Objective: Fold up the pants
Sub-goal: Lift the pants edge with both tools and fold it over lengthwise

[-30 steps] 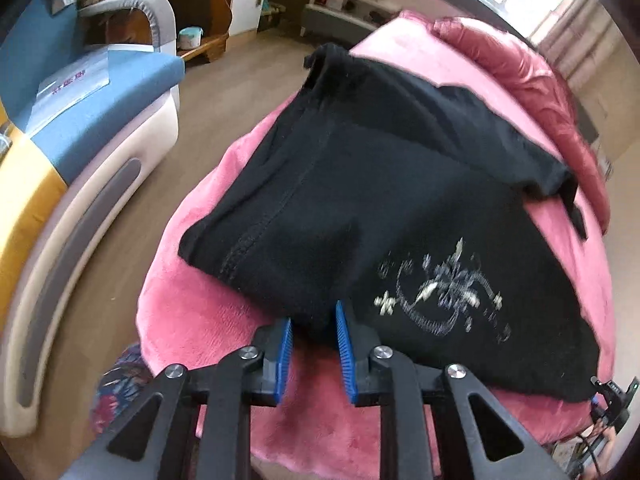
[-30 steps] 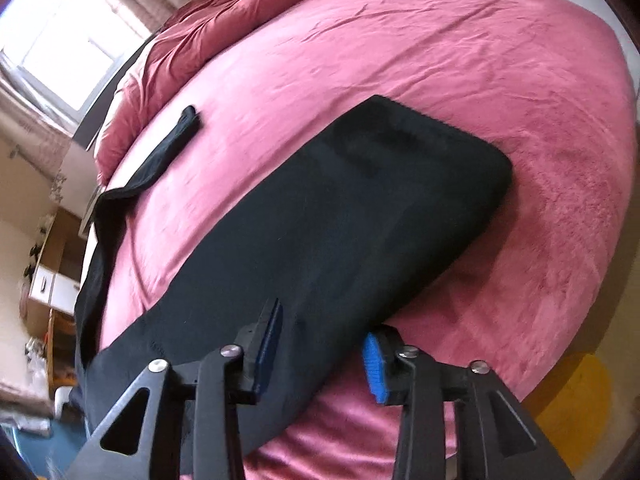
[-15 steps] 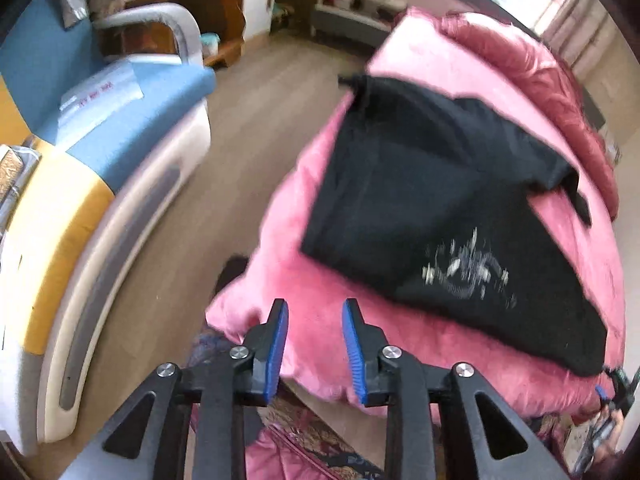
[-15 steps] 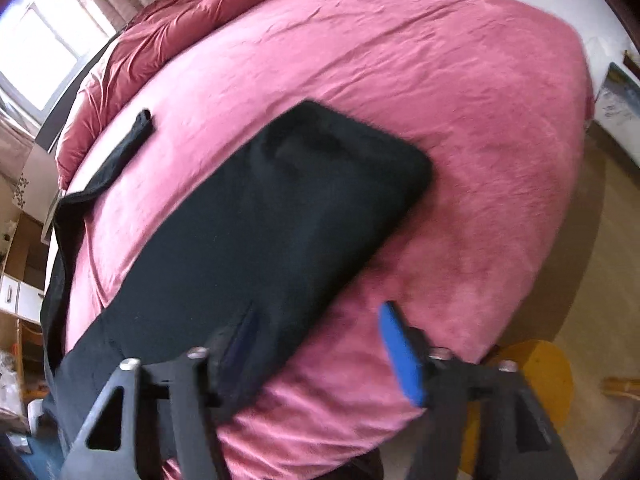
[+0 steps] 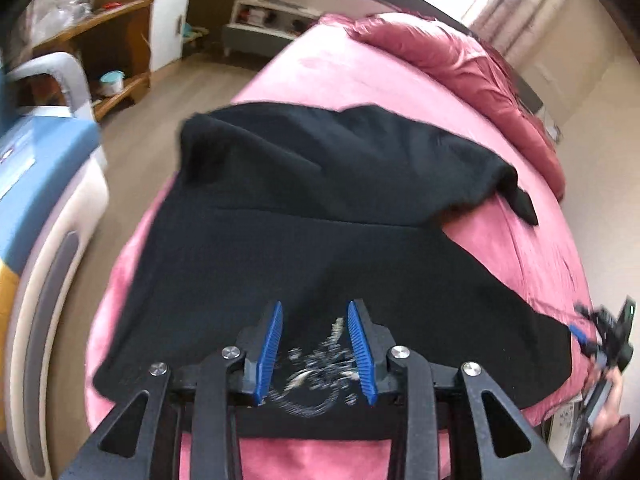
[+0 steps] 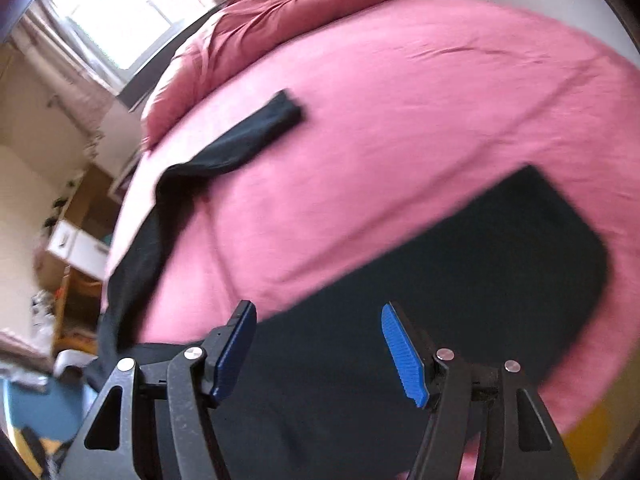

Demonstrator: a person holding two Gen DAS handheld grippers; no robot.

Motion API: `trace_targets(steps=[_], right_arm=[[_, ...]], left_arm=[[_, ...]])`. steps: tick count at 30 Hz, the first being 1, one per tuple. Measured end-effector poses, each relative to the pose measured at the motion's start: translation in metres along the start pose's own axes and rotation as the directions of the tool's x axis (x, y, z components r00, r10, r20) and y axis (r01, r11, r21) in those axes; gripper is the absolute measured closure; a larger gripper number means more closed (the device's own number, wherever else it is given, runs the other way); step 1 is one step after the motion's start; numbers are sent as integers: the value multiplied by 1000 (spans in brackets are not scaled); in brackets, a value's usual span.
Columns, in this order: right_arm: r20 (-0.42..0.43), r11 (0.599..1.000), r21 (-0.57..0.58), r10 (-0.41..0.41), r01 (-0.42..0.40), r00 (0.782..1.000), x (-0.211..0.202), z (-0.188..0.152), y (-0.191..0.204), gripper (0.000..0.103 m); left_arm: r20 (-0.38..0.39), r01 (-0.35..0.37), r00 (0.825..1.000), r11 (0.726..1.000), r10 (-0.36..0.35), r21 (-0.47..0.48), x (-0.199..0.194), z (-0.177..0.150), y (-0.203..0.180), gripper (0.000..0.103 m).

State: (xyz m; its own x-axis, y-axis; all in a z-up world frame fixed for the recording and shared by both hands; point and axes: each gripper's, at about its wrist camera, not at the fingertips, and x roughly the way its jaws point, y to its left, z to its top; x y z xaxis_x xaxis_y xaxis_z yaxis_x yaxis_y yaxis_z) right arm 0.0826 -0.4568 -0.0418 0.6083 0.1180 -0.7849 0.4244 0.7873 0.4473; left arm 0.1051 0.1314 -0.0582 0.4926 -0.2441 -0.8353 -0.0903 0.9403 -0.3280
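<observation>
Black pants lie spread on the pink bed, one part folded over at the far side. A silver embroidered motif shows on their near edge. My left gripper hovers over that motif, its jaws opening, and the blue pads are not pressing on the cloth. In the right wrist view my right gripper stands wide open above the pants, with nothing pinched. A narrow black end trails toward the pillows. The right gripper also shows at the pants' right edge, held by a hand.
A crumpled red duvet lies at the head of the bed below the window. A blue, white and yellow sofa stands to the left across a strip of wooden floor. Wooden shelves and a low cabinet line the far wall.
The left gripper pulled back off the bed's edge, then came forward over the embroidered part with its jaws wider. The right gripper opened wide and shifted left, so the folded leg end now sits to its right.
</observation>
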Motion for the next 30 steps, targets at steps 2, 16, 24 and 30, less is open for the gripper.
trace_targets(steps=[2, 16, 24, 30], right_arm=[[-25, 999, -8, 35, -35, 999, 20, 8, 18, 37], [-126, 988, -23, 147, -151, 981, 129, 55, 120, 37], [-164, 949, -240, 170, -206, 972, 135, 48, 206, 37], [-187, 933, -298, 148, -200, 971, 148, 53, 239, 37]], left_arm=[[-20, 0, 1000, 1000, 0, 5, 11, 3, -3, 67], [-23, -97, 995, 994, 96, -56, 38, 54, 26, 65], [18, -106, 994, 979, 111, -177, 30, 113, 74, 59], [6, -139, 989, 959, 145, -246, 41, 145, 106, 58]])
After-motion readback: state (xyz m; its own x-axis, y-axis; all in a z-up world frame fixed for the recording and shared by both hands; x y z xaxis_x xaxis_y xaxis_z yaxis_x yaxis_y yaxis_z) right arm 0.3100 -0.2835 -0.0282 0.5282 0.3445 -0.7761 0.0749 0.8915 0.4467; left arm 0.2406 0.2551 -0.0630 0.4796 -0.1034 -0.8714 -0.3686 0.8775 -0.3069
